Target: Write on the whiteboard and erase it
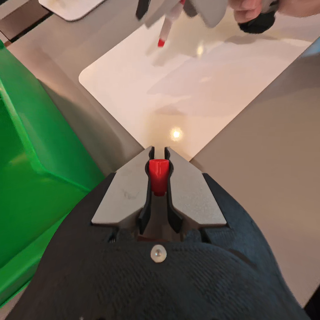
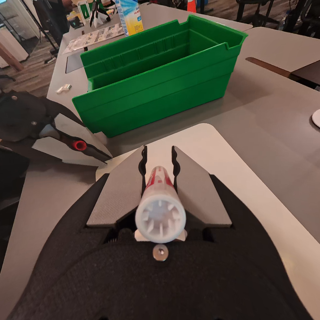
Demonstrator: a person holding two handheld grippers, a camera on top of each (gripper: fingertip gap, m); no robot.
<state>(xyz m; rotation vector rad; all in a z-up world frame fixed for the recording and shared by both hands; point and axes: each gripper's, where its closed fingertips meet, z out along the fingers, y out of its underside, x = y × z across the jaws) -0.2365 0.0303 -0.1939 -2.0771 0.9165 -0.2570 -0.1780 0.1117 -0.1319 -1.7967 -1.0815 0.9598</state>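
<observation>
My left gripper is shut on a red marker cap, held at the near corner of the white whiteboard. My right gripper is shut on a white marker with red print, its blunt back end toward the camera. In the left wrist view the right gripper holds the marker tilted above the far part of the board, its red tip end down and clear of the surface. The board carries no marks. The left gripper with the cap also shows at left in the right wrist view.
A green plastic bin stands on the grey table beyond the board, and left of my left gripper. A person's hand holds the right gripper. A second white board lies farther off. A spray bottle and papers sit behind the bin. One gripper's finger ends stand about 12 cm off the other's.
</observation>
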